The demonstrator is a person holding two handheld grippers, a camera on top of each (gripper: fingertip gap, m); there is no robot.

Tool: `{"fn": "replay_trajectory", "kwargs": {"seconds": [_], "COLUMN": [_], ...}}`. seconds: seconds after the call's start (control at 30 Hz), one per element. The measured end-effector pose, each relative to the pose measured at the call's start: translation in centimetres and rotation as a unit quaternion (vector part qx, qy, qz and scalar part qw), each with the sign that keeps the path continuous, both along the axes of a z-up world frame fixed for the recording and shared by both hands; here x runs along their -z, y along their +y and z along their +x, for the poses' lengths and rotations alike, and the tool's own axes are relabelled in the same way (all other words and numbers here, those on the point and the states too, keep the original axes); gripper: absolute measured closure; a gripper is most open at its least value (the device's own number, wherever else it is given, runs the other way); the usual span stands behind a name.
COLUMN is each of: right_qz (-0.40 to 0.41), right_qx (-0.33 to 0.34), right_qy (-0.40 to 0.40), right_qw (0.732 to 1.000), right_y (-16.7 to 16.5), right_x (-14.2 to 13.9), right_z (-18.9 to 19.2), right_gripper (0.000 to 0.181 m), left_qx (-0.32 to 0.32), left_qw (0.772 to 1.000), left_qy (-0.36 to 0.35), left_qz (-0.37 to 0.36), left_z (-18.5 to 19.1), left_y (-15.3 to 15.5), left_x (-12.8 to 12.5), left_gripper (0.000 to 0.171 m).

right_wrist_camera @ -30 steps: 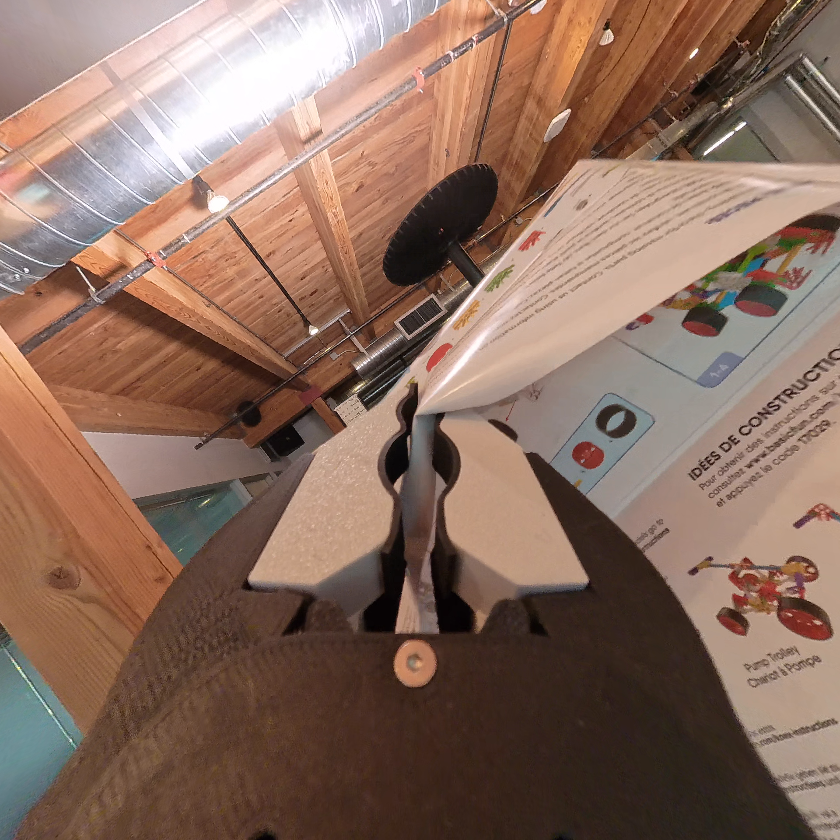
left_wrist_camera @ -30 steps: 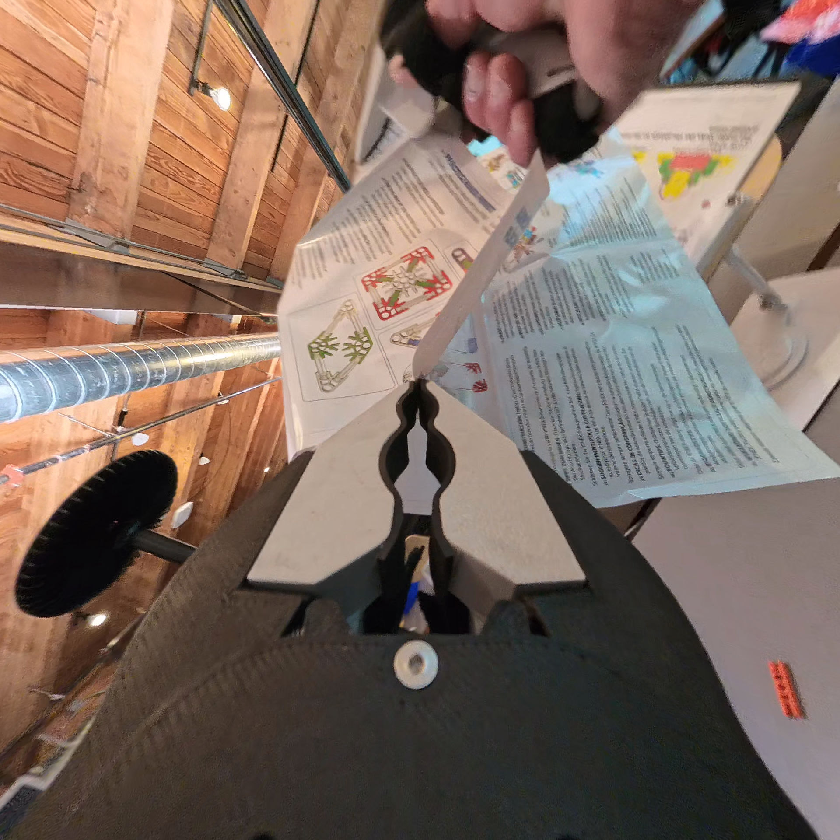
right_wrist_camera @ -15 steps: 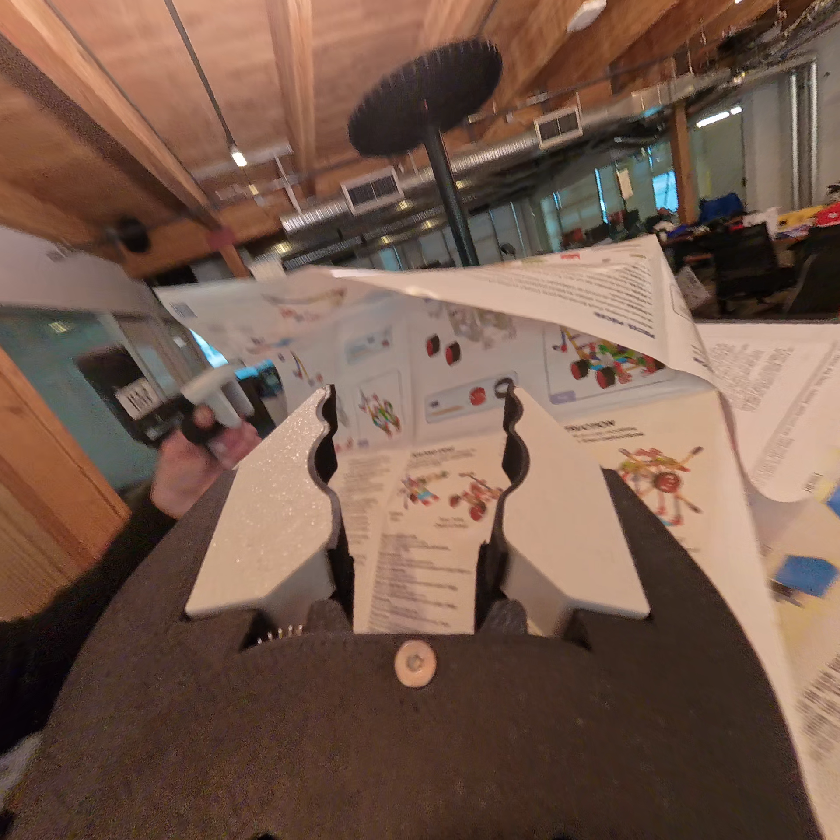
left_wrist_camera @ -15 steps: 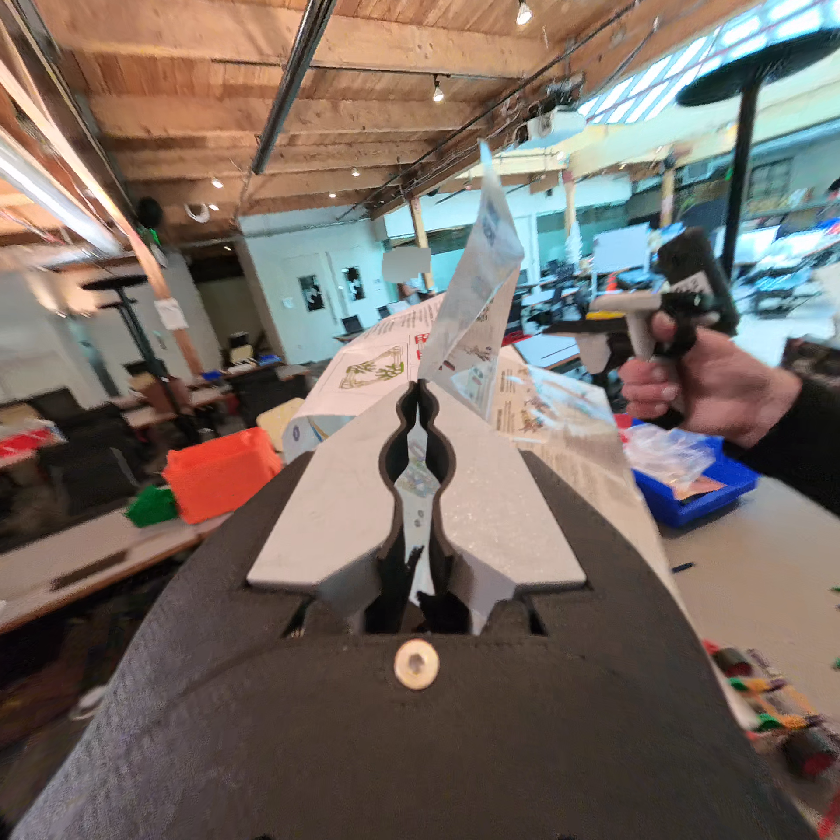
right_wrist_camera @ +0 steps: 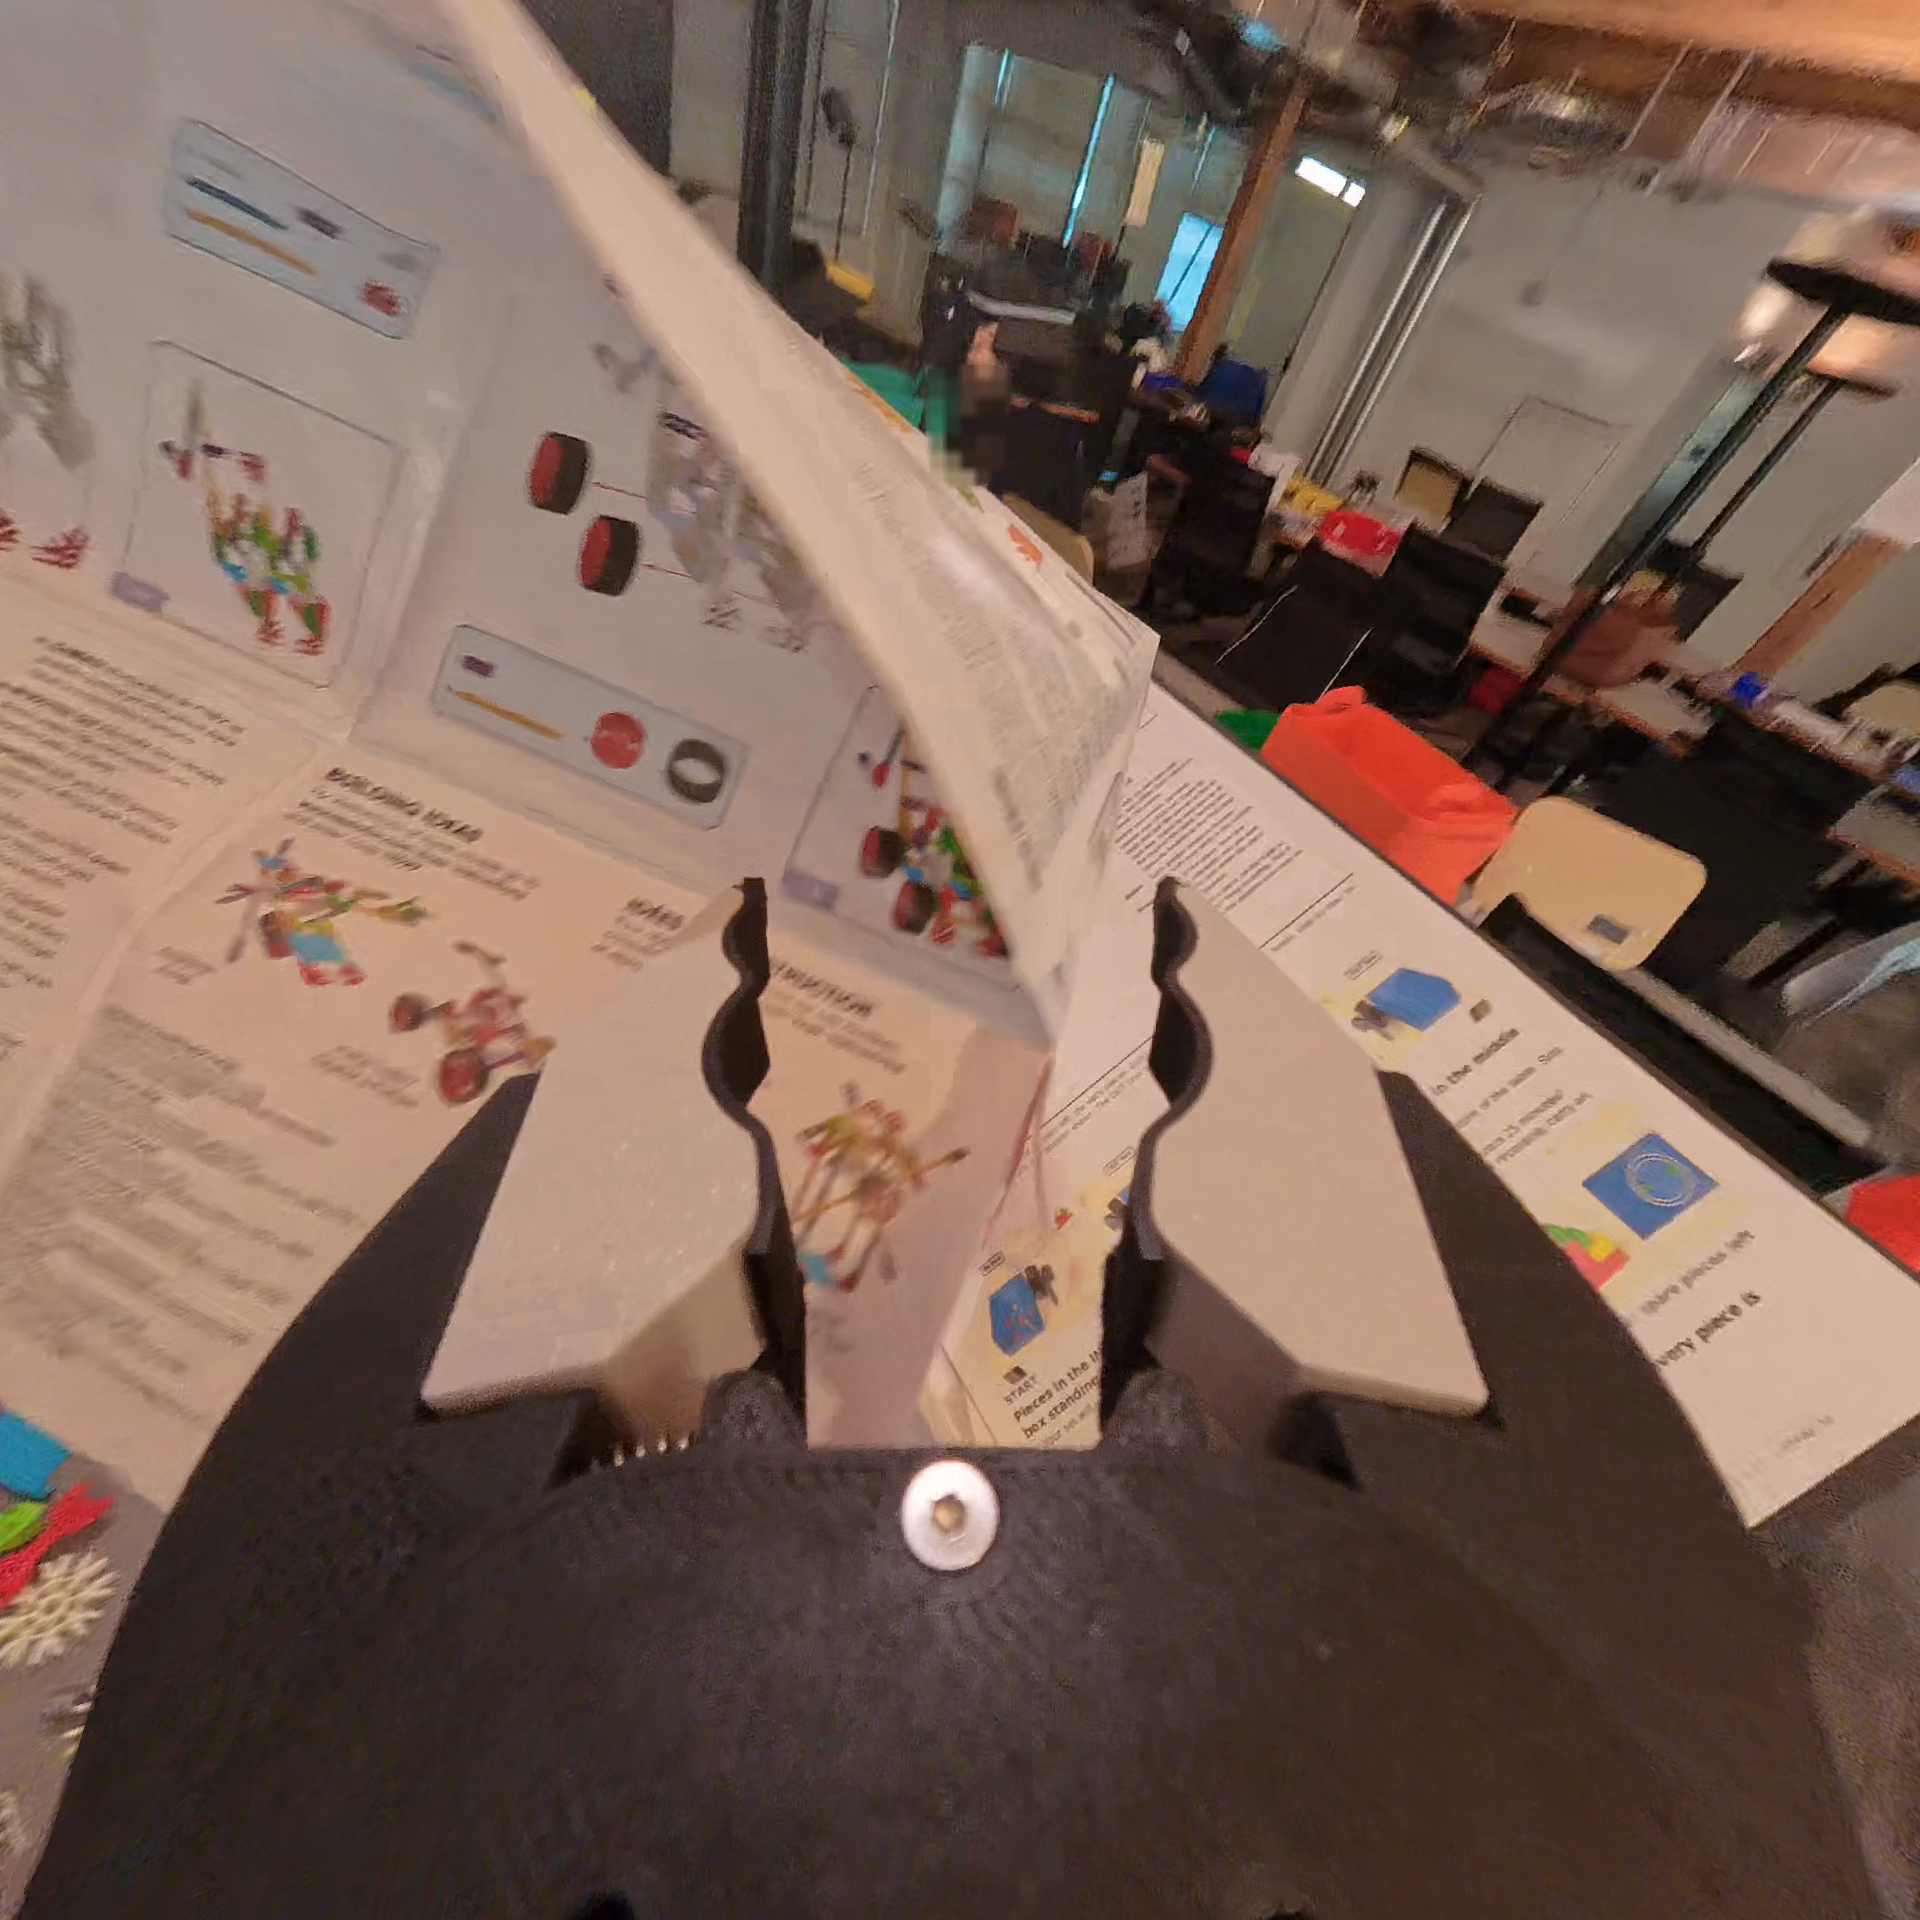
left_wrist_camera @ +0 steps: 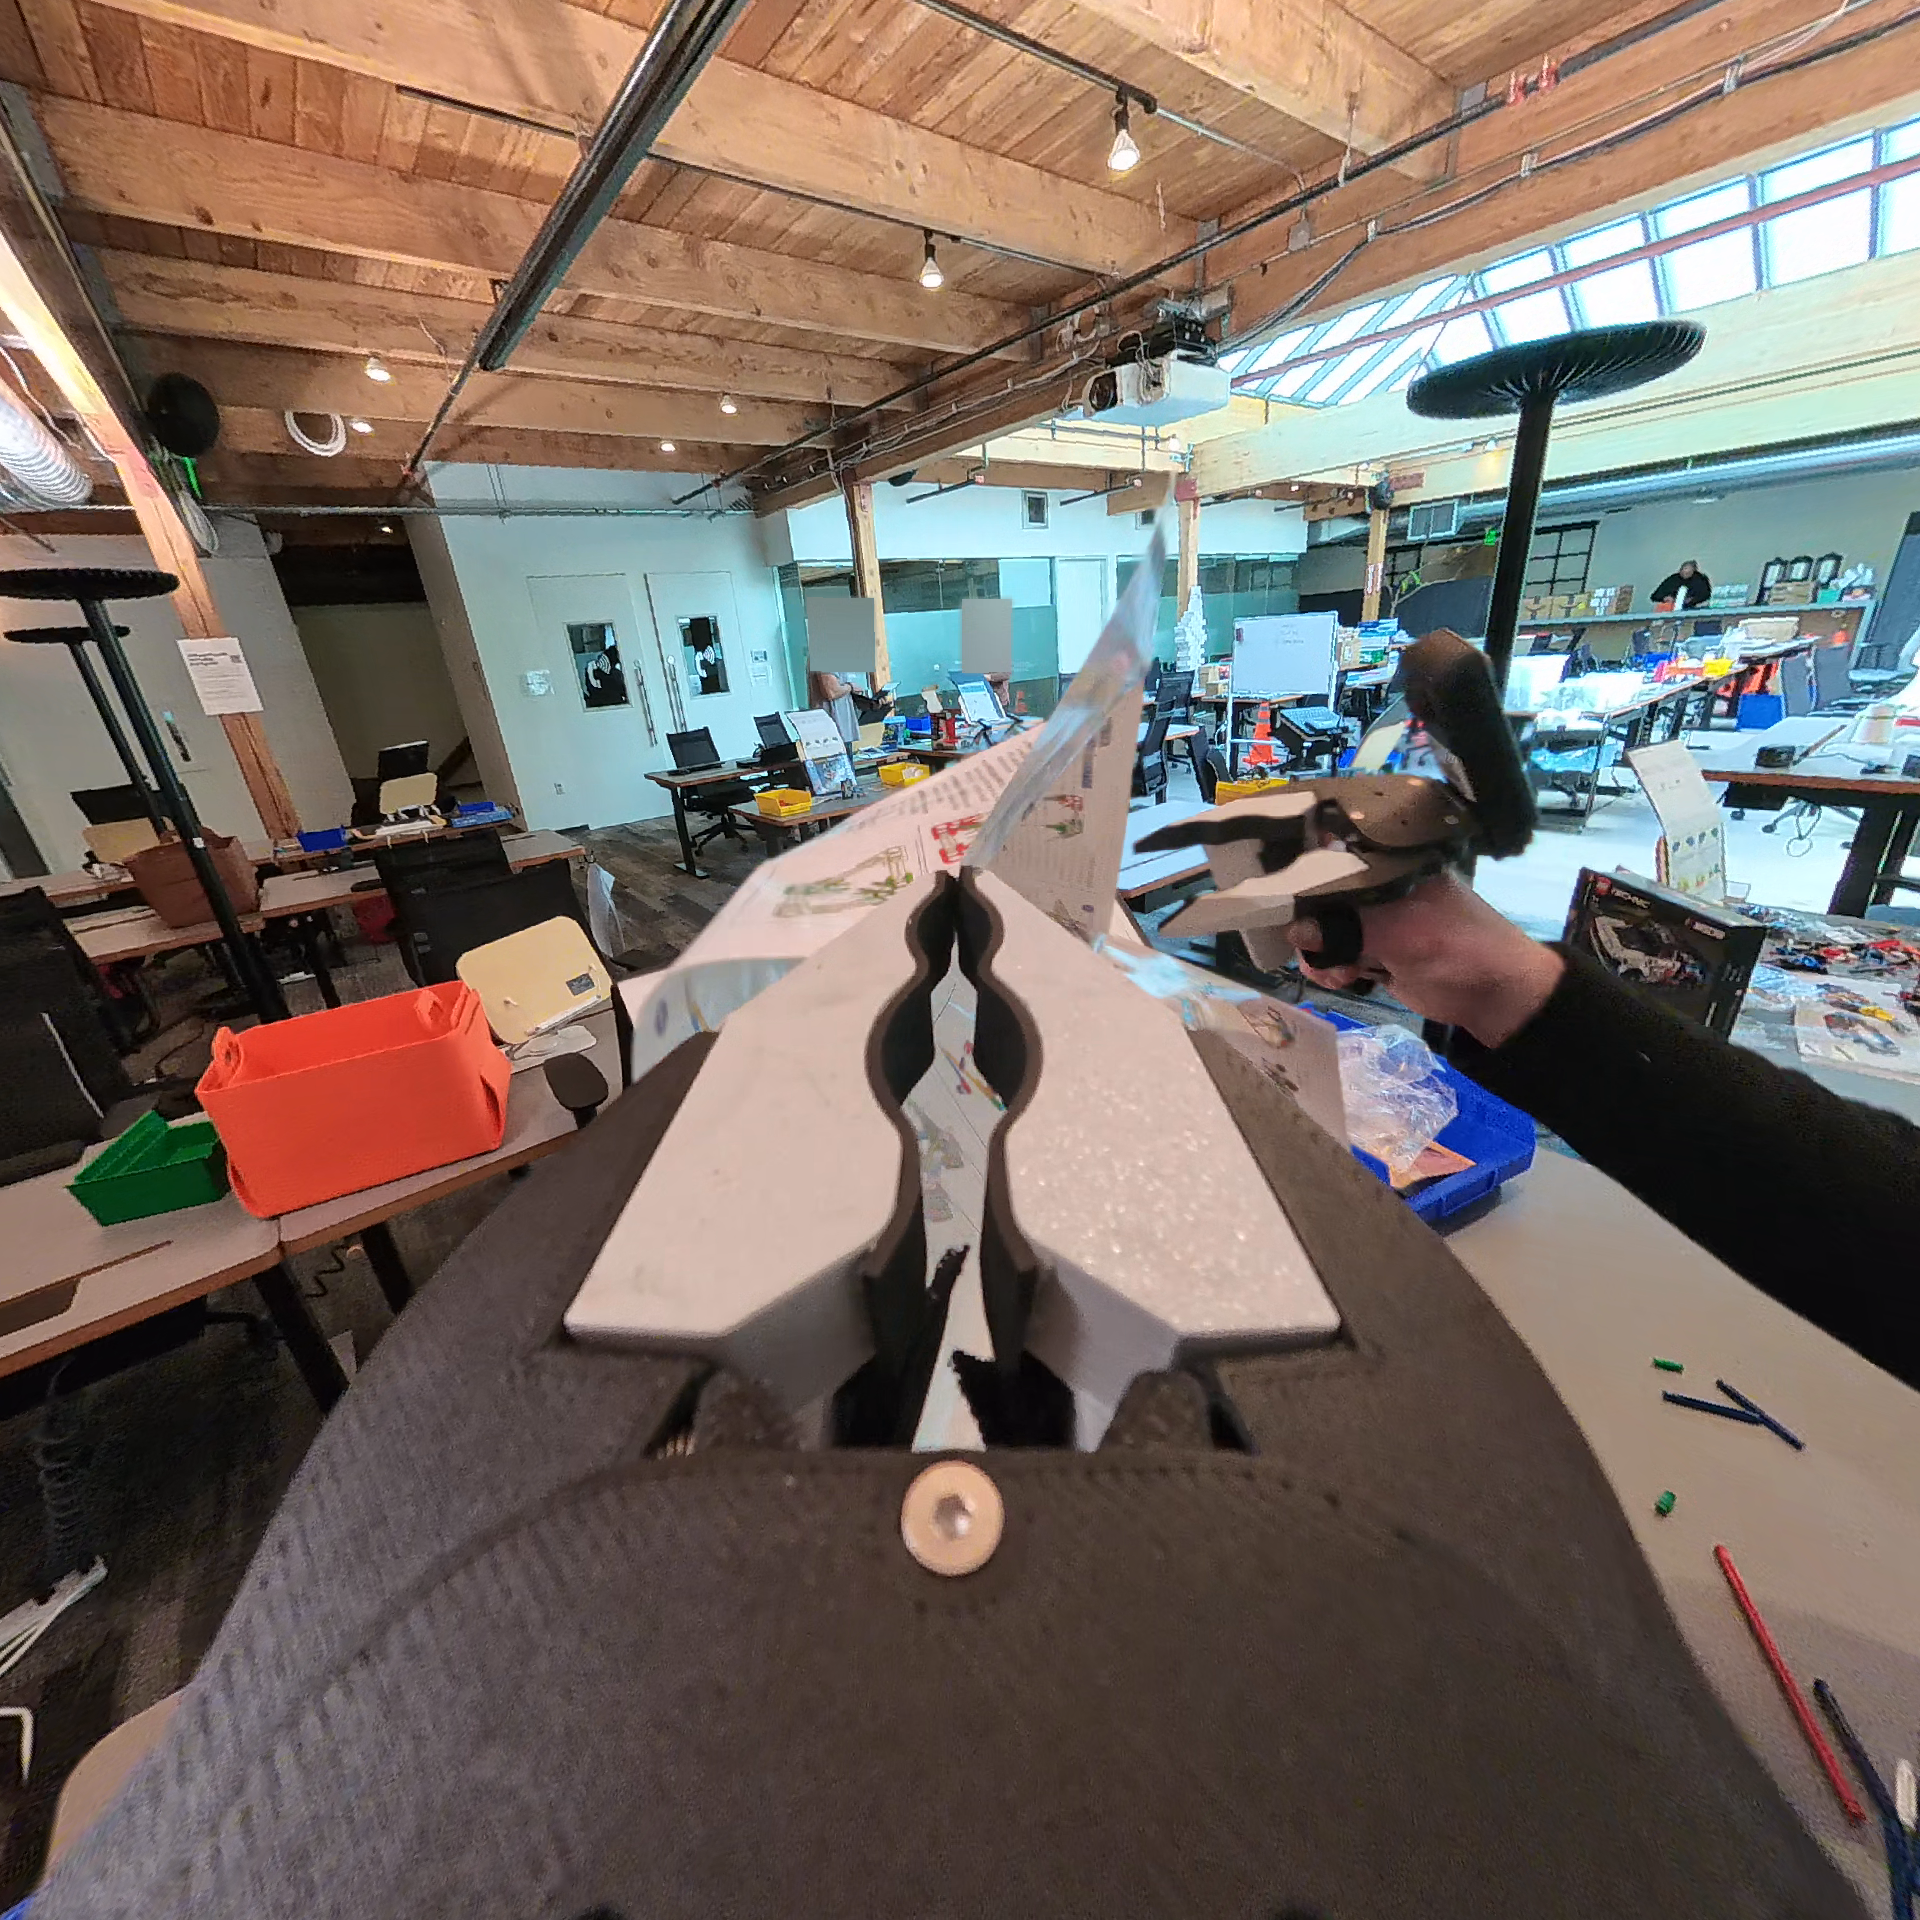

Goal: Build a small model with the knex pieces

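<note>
Instruction sheet (left_wrist_camera: 1049, 790) pinched at its near edge in closed left gripper (left_wrist_camera: 958, 896), rising up and ahead; right gripper (right_wrist_camera: 951, 904) spread open, empty, just beside the fold.

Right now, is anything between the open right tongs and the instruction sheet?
Nothing visible. The right tongs are open and empty, with the sheet directly ahead and a raised fold just past the tips. The left tongs are shut on the sheet's other side.
</note>
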State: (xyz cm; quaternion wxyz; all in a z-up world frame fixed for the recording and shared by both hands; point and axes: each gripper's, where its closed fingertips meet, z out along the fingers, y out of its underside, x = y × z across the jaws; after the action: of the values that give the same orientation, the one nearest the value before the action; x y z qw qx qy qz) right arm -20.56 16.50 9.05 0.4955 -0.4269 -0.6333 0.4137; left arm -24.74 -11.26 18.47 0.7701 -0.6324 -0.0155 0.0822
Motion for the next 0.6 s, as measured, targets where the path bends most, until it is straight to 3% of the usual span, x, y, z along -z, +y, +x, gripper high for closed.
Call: {"fn": "replay_trajectory", "kwargs": {"seconds": [0.03,0.13,0.2,0.3,0.47,0.6], "right_qz": [-0.007,0.066,0.105,0.145,0.177,0.257], "right_qx": [-0.005,-0.003,-0.017,-0.033,-0.070,-0.104], "right_qy": [-0.020,-0.053,-0.054,-0.062,-0.054,-0.091], "right_qw": [1.000,0.996,0.993,0.987,0.980,0.957], "right_y": [0.0,-0.6,-1.8,-2.8,-3.9,-5.2], "right_x": [0.0,0.7,1.3,1.1,-3.0,-4.7], "right_z": [-0.8,-3.4,-5.0,-5.5,-3.1,-0.6], "right_gripper": [0.105,0.117,0.181,0.181,0.181,0.181], "left_qx": [0.001,0.001,0.005,0.002,-0.012,-0.009], "left_qw": [1.000,1.000,1.000,1.000,1.000,1.000], "left_qy": [0.003,0.009,0.011,0.009,0.004,0.000], "left_qz": [-0.002,-0.002,0.000,0.000,0.000,0.001], "left_z": [0.2,0.7,1.0,1.0,-0.2,-0.9], "left_y": [-0.3,-1.3,-2.0,-3.4,-6.4,-7.8], "left_x": [-0.3,-1.2,-1.8,-2.6,-4.1,-5.3], "left_gripper": [0.171,0.171,0.171,0.171,0.171,0.171]}}
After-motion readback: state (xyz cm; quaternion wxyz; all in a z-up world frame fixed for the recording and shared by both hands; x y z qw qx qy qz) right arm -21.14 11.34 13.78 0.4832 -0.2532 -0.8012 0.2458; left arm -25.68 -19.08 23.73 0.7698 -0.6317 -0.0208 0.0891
